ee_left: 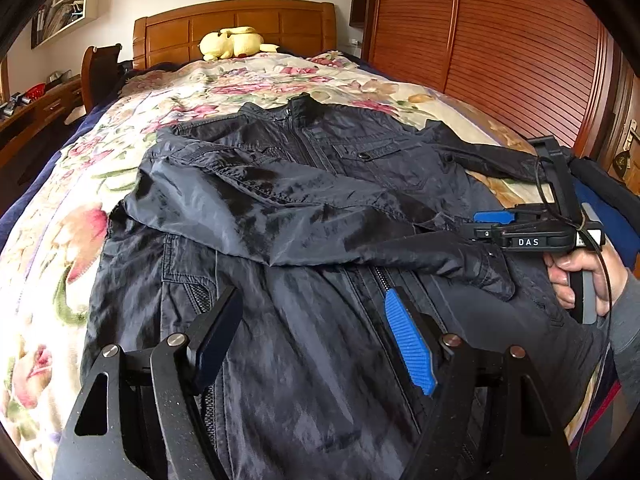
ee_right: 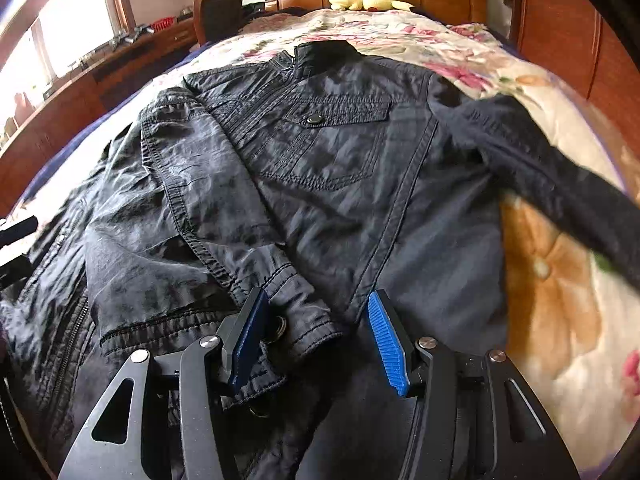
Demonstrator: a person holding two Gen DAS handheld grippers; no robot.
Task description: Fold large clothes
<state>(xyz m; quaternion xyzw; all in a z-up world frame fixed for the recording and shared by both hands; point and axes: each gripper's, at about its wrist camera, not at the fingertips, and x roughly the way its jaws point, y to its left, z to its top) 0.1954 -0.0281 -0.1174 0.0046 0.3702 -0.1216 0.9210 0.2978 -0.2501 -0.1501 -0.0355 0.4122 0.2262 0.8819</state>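
Left wrist view: the jacket (ee_left: 320, 208) lies front up on the bed (ee_left: 132, 136), collar toward the headboard (ee_left: 236, 28). One sleeve (ee_left: 280, 216) is folded across its chest. My left gripper (ee_left: 316, 328) hangs over the lower front, released, nothing between its pads. My right gripper (ee_left: 494, 222) is near the folded cuff.

Right wrist view: my right gripper (ee_right: 318, 334) stands released, the cuff (ee_right: 304, 320) between its pads, ungripped. The other sleeve (ee_right: 560, 176) stretches right, blurred.

Both grippers: left gripper (ee_left: 316, 332), right gripper (ee_right: 316, 340), black linkage arms, silver pivot screws, ribbed blue pads; "DAS" marking, black cable, grey sleeve (ee_left: 628, 316).
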